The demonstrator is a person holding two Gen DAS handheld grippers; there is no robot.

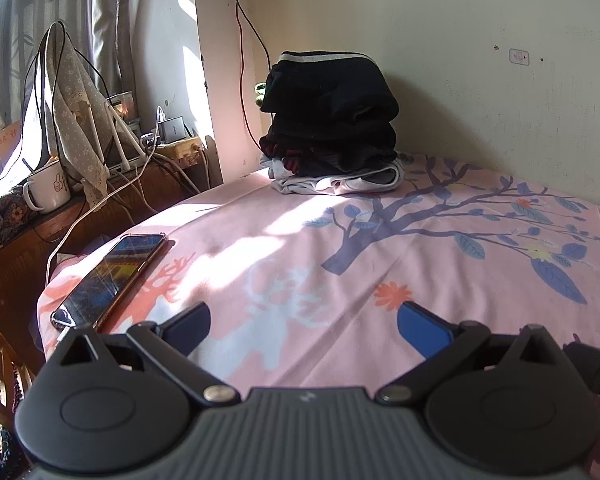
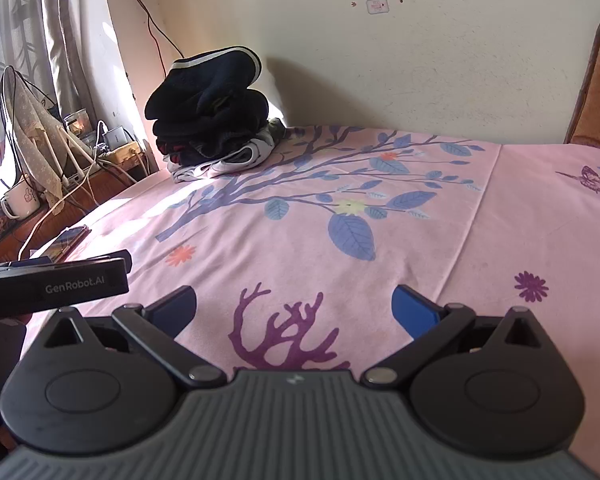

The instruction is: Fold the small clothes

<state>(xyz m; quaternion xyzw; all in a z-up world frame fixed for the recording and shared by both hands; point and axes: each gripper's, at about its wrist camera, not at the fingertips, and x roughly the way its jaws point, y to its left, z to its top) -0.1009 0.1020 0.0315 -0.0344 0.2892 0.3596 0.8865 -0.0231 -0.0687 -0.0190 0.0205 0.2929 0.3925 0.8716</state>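
Both the left tongs point(image 1: 304, 320) and right tongs point(image 2: 294, 308) stand spread wide and empty over the bed point(image 2: 480, 240), with the stacked clothes point(image 2: 210, 116) well apart at eleven o'clock, nearer the left.

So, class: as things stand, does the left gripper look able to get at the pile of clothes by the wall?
Probably yes. The left gripper is open and holds nothing, and only bare pink sheet lies between it and the pile of clothes. The phone sits off to its left, out of the path.
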